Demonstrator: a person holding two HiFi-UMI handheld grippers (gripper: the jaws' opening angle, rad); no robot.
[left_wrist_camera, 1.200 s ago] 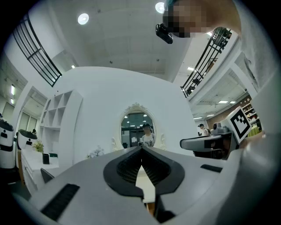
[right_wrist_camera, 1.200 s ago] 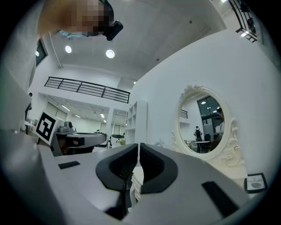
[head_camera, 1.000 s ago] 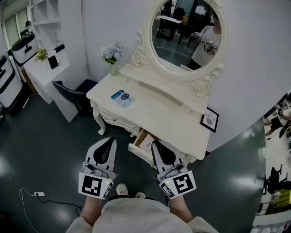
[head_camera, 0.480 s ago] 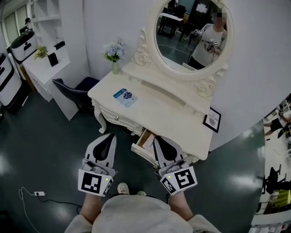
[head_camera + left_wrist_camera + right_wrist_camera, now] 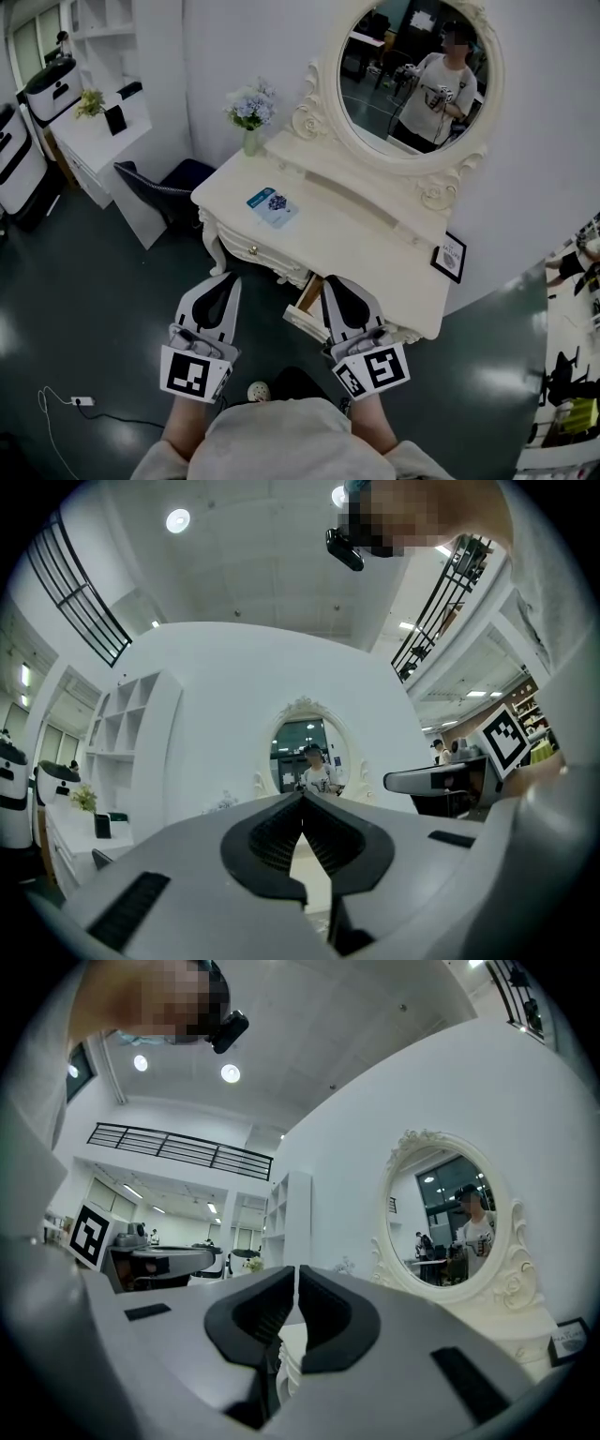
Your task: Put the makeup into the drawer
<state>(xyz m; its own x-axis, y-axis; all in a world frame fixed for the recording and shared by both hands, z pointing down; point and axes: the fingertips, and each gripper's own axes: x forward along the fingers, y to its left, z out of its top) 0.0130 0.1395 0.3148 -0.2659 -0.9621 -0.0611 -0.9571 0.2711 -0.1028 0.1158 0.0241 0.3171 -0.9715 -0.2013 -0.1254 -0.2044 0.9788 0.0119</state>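
Note:
A blue and white makeup packet (image 5: 273, 205) lies flat on the left part of the cream dressing table (image 5: 375, 253). Below the table top, a drawer (image 5: 304, 302) stands partly pulled out. My left gripper (image 5: 227, 280) hangs in front of the table, left of the drawer, shut and holding nothing. My right gripper (image 5: 329, 280) is shut and holds nothing too, its tips just over the open drawer's front. In the left gripper view the left gripper (image 5: 302, 795) points at the mirror. In the right gripper view the right gripper (image 5: 296, 1269) points left of the mirror.
An oval mirror (image 5: 420, 75) shows a person holding grippers. A flower vase (image 5: 249, 111) stands at the table's back left, a small framed picture (image 5: 453, 256) at its right end. A dark chair (image 5: 157, 189) and a white shelf desk (image 5: 89, 136) stand left. A cable (image 5: 66, 401) lies on the floor.
The dressing table has drifted right and slightly up in the head view as the camera shifted. Both grippers stay shut, in about the same place before me.

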